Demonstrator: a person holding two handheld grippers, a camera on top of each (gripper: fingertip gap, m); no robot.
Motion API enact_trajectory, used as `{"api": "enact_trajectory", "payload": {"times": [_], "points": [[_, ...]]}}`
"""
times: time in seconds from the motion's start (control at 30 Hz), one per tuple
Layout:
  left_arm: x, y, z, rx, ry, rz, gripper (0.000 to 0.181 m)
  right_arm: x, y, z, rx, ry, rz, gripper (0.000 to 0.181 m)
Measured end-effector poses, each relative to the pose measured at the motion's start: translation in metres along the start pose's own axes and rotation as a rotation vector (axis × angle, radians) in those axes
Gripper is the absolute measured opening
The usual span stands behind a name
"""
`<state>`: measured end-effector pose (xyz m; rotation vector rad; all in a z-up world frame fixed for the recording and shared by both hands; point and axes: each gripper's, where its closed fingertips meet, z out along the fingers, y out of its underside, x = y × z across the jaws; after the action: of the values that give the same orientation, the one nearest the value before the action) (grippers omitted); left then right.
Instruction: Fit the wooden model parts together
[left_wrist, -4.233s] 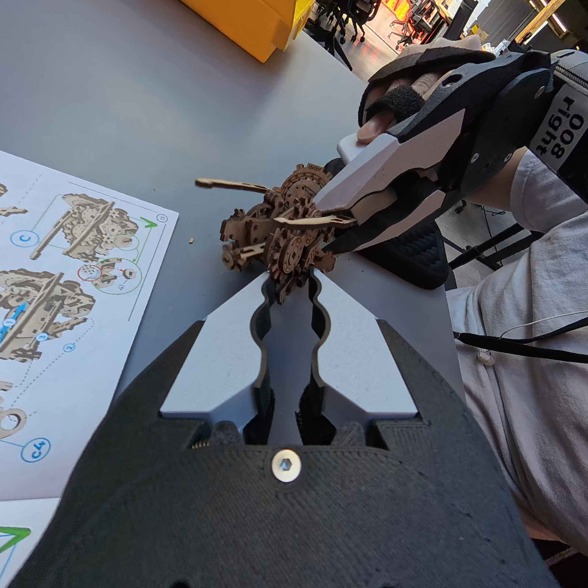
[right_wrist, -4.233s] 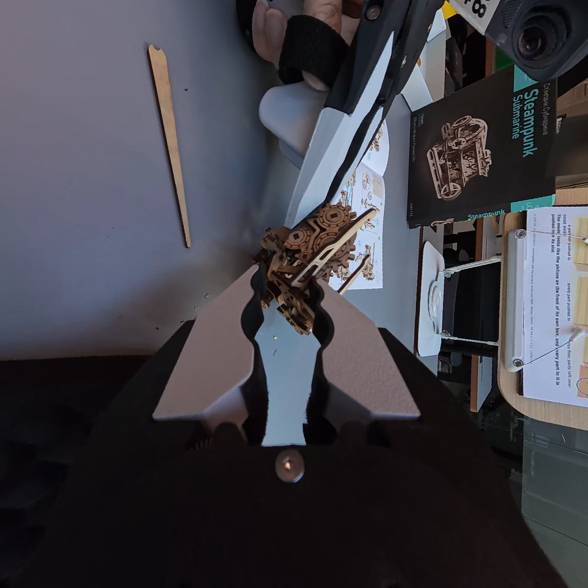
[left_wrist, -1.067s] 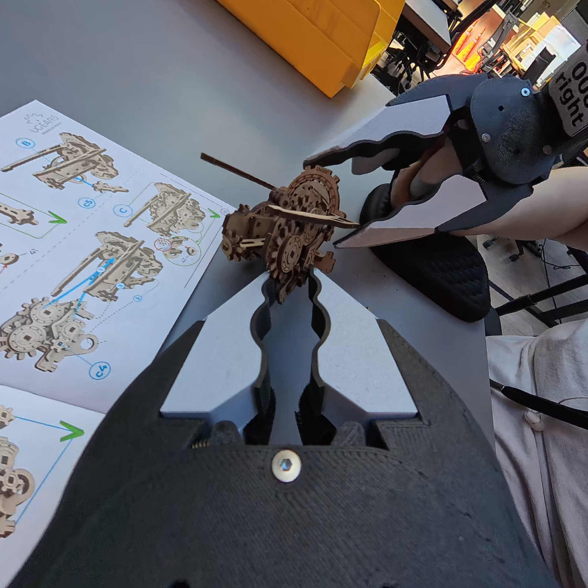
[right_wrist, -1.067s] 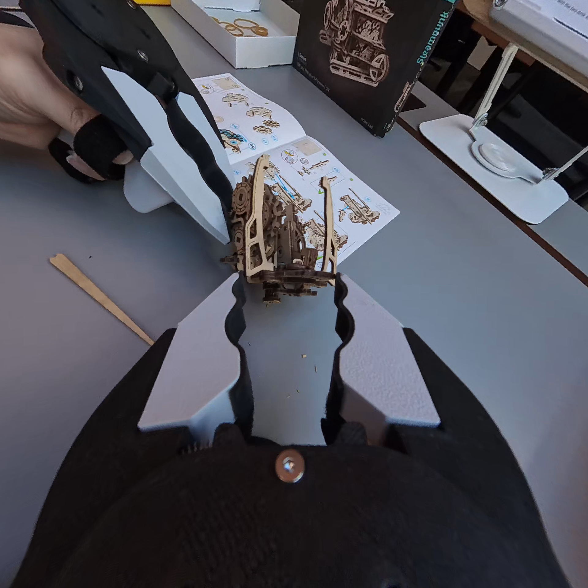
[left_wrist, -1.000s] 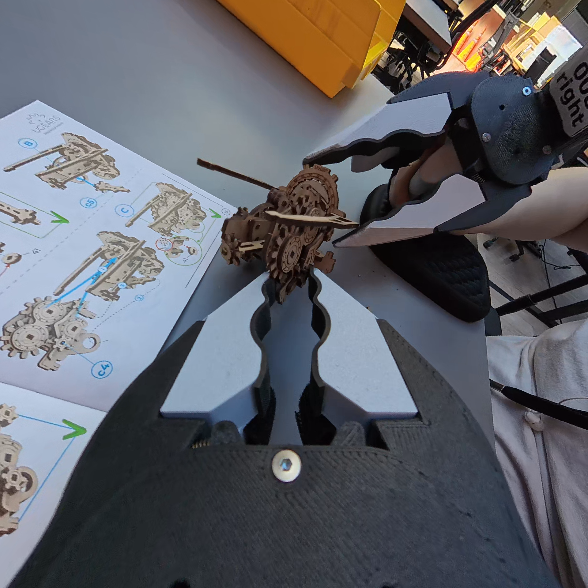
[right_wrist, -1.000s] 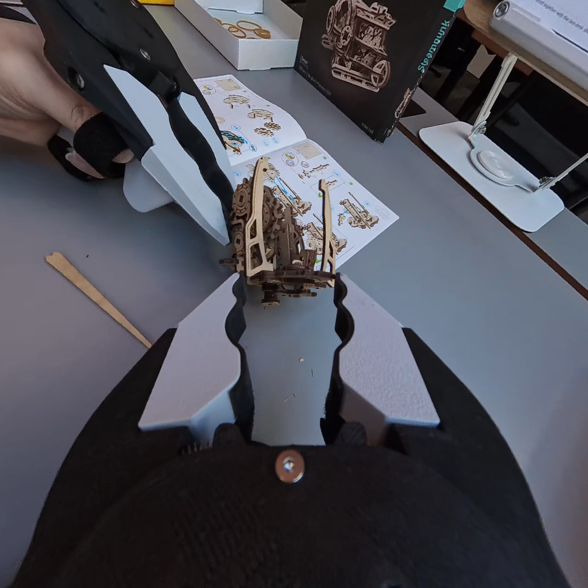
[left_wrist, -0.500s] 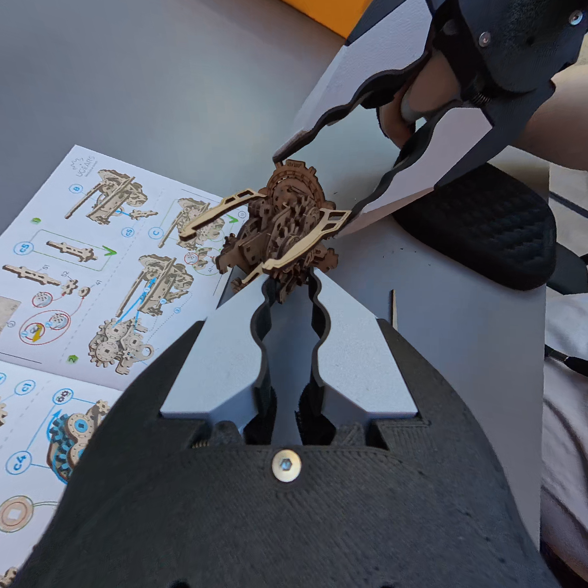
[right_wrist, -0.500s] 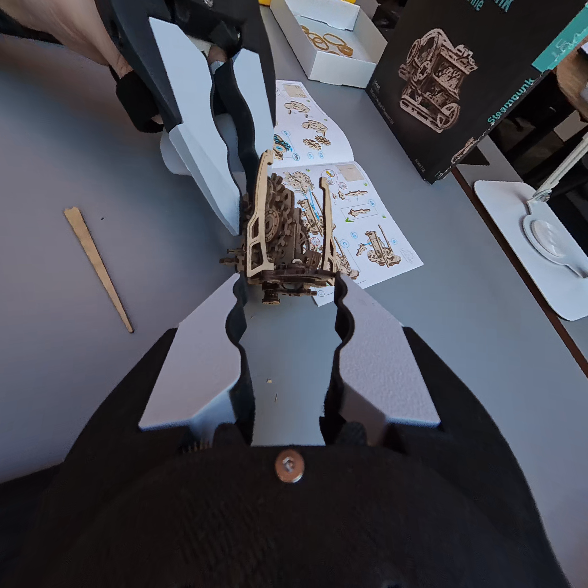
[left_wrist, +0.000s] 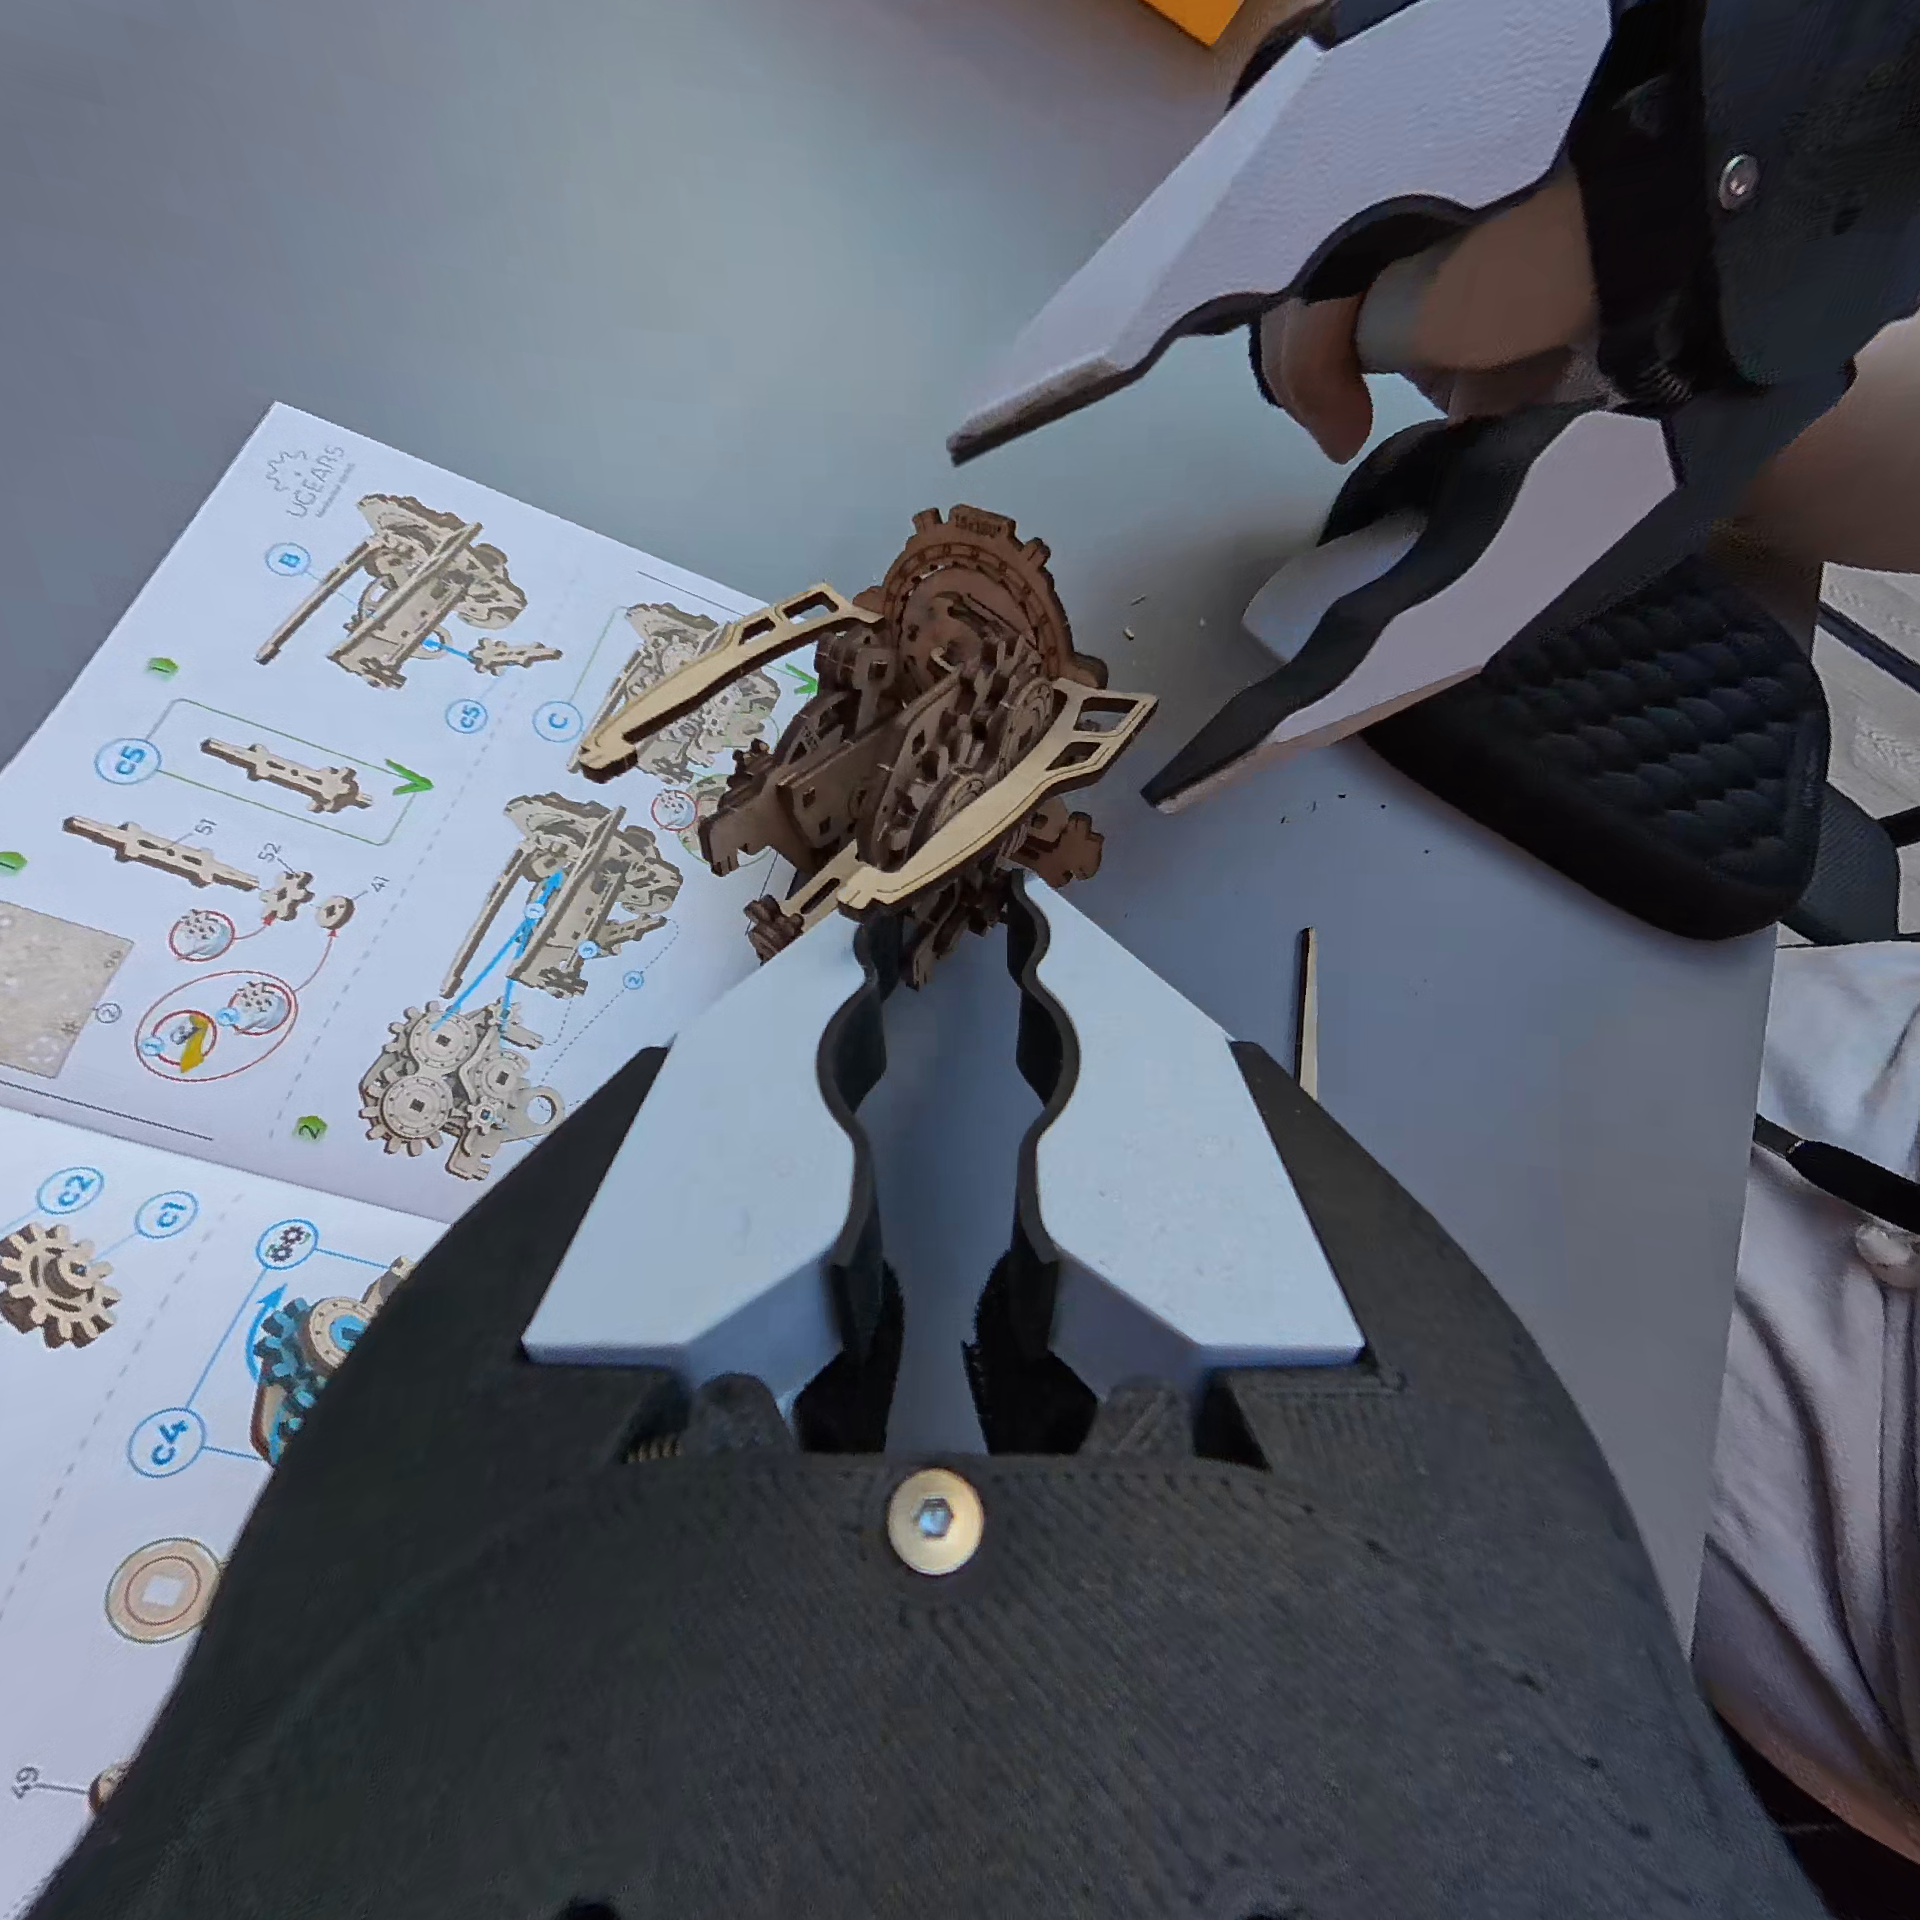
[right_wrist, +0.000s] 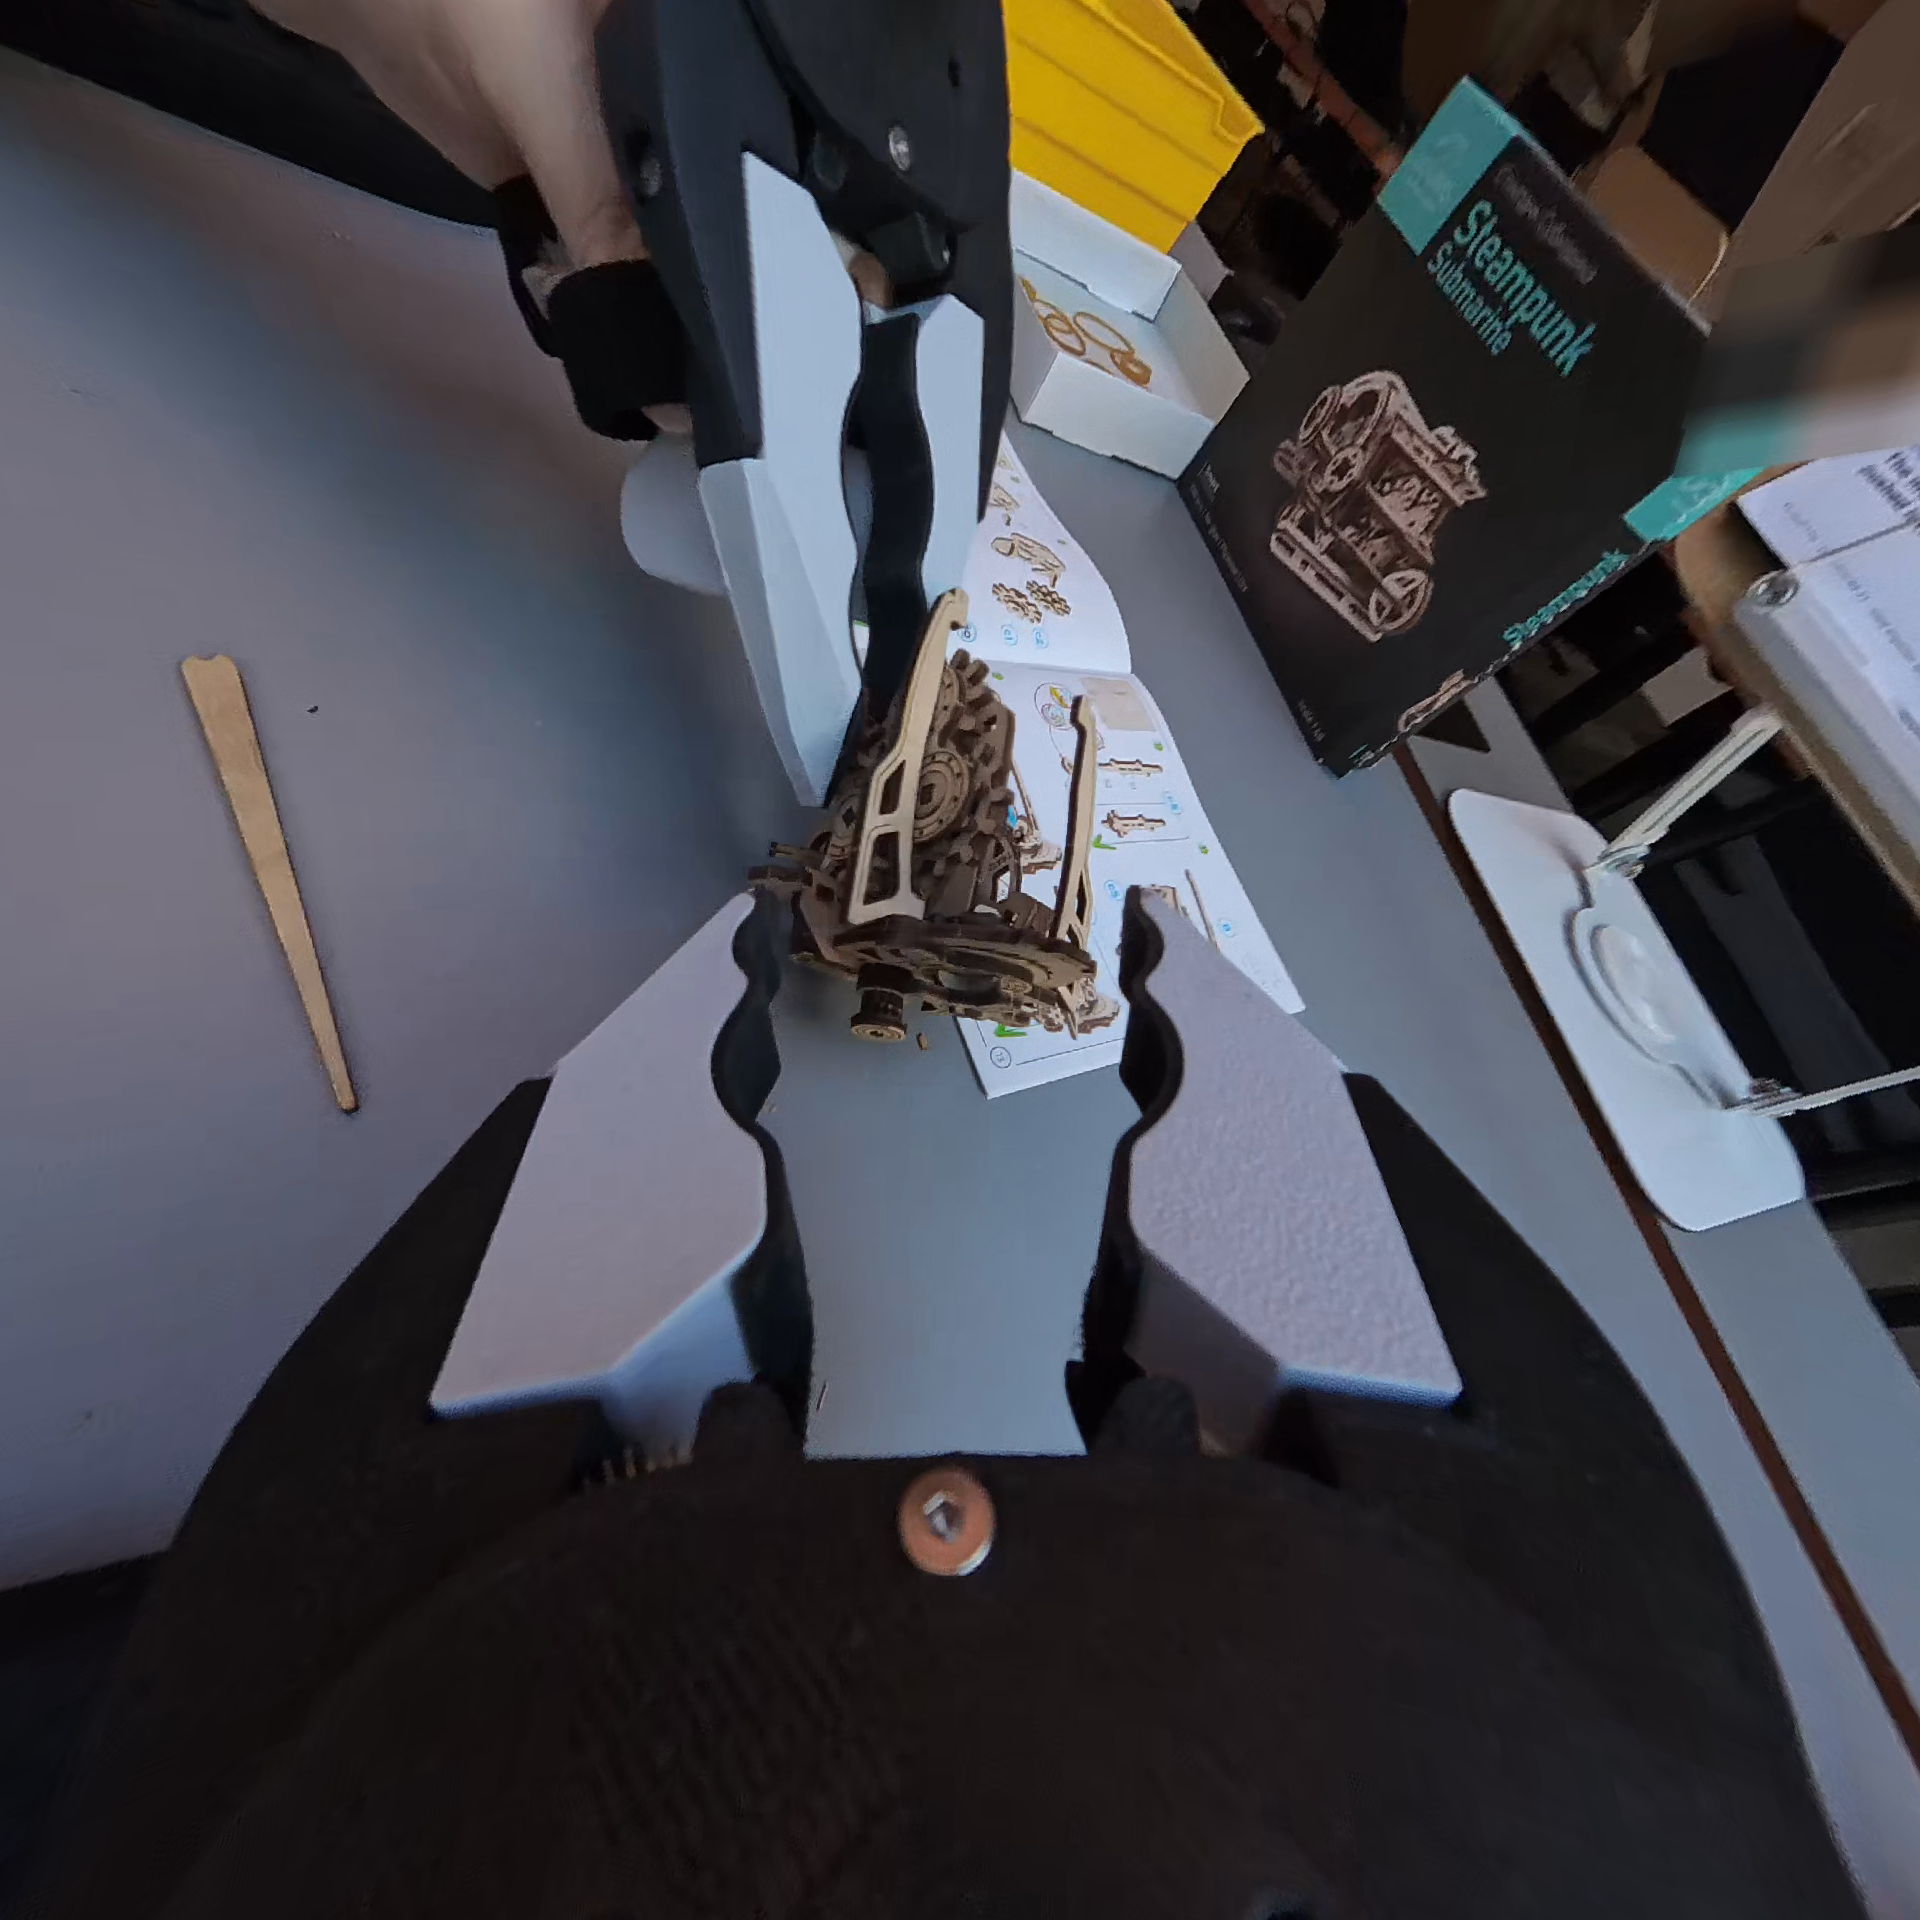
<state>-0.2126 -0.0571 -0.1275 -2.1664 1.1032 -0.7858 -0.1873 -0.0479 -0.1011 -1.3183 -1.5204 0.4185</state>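
While my left gripper (left_wrist: 940, 935) pinches wooden model (left_wrist: 914, 727) above table (left_wrist: 520, 260), my right gripper (right_wrist: 945, 914) spread, clear of it.

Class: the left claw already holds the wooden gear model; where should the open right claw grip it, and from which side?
Probably the dark toothed disc facing the right claw, approached head-on, gripping its rim. The pale curved arms look thin and fragile; avoid them.
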Motion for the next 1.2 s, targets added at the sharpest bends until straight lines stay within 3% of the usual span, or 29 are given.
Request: {"api": "enact_trajectory", "payload": {"times": [0.1, 0.2, 0.37, 0.5, 0.67, 0.8, 0.97, 1.2], "points": [[0.0, 0.0, 0.0, -0.002, 0.0, 0.0, 0.019, -0.005, -0.005, -0.005, 0.005, 0.078, -0.122, 0.068], [0.0, -0.001, 0.001, -0.012, -0.004, 0.008, 0.019, -0.012, -0.01, -0.008, 0.006, 0.15, -0.263, 0.056], [0.001, -0.002, 0.001, -0.035, -0.012, 0.018, 0.018, -0.019, 0.005, 0.0, -0.114, 0.215, -0.445, 0.05], [0.002, -0.003, 0.002, -0.057, -0.021, 0.029, 0.019, -0.013, 0.008, 0.003, -0.167, 0.265, -0.46, 0.044], [0.002, -0.004, 0.003, -0.075, -0.026, 0.033, 0.018, -0.011, 0.005, 0.006, -0.171, 0.276, -0.447, 0.059], [0.002, -0.004, 0.003, -0.077, -0.024, 0.03, 0.019, -0.011, 0.009, 0.011, -0.197, 0.282, -0.454, 0.06], [0.002, -0.004, 0.003, -0.076, -0.026, 0.026, 0.018, -0.006, 0.006, 0.012, -0.198, 0.301, -0.441, 0.049], [0.002, -0.004, 0.003, -0.075, -0.015, 0.021, 0.019, -0.006, 0.006, 0.012, -0.184, 0.305, -0.431, 0.048]]}}
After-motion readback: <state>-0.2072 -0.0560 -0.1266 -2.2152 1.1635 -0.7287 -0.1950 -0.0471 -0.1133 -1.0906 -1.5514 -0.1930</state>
